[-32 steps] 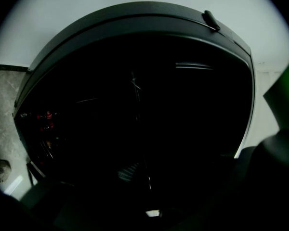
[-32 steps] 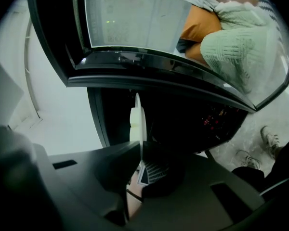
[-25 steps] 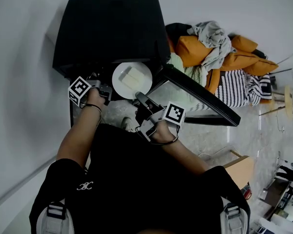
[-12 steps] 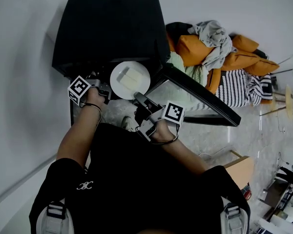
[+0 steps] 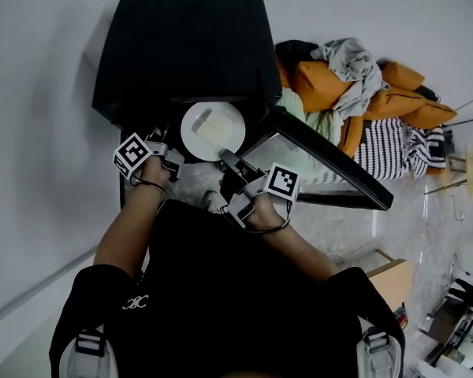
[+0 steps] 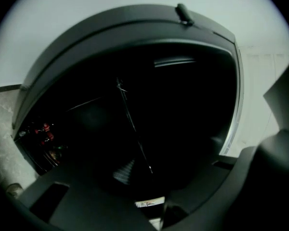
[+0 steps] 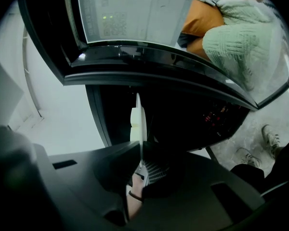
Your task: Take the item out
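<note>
My right gripper (image 5: 227,162) is clamped on the white plate (image 5: 209,132). My left gripper (image 5: 172,161) has just been opening and is empty, facing the black oven (image 5: 181,46).

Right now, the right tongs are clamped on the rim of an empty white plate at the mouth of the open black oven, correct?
Not empty: the head view shows a pale slab lying on the white plate. The rest stands: the right tongs are clamped on its rim at the mouth of the open black oven.
</note>
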A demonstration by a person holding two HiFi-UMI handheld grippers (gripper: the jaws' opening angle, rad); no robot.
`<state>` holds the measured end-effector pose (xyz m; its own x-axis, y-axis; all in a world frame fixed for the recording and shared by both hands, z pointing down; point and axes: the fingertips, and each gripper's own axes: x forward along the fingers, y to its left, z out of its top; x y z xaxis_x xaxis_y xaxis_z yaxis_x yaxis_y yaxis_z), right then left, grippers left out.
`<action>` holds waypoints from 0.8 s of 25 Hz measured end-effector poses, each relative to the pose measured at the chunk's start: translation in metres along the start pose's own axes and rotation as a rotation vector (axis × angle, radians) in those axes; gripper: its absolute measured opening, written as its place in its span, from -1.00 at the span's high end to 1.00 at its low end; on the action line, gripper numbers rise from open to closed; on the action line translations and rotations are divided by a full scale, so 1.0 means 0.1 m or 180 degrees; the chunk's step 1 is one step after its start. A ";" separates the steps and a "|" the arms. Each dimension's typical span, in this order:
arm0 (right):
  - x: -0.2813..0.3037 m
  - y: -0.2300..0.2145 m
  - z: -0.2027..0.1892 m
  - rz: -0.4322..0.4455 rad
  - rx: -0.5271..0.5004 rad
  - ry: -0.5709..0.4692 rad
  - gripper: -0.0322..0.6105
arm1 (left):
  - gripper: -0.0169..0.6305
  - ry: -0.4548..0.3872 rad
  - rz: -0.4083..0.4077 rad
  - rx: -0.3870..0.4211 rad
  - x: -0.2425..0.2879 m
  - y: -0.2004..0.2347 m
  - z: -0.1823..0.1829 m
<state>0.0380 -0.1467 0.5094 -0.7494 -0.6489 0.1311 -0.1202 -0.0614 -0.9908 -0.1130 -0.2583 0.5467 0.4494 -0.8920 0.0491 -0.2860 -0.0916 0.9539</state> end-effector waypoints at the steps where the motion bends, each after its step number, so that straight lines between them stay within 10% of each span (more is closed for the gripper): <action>1: 0.01 0.00 0.00 0.0002 0.0000 0.0009 0.83 | 0.64 0.0023 0.0033 0.0026 -0.04 0.02 -0.02; 20: 0.14 -0.04 0.00 0.0039 -0.0004 0.0181 0.83 | 0.92 0.0157 0.0743 0.2413 -0.56 -0.33 0.06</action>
<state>0.0284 -0.1553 0.5155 -0.7866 -0.6056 0.1205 -0.1115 -0.0526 -0.9924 -0.1338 -0.2075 0.5106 0.3389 -0.9062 0.2529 -0.8676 -0.1971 0.4565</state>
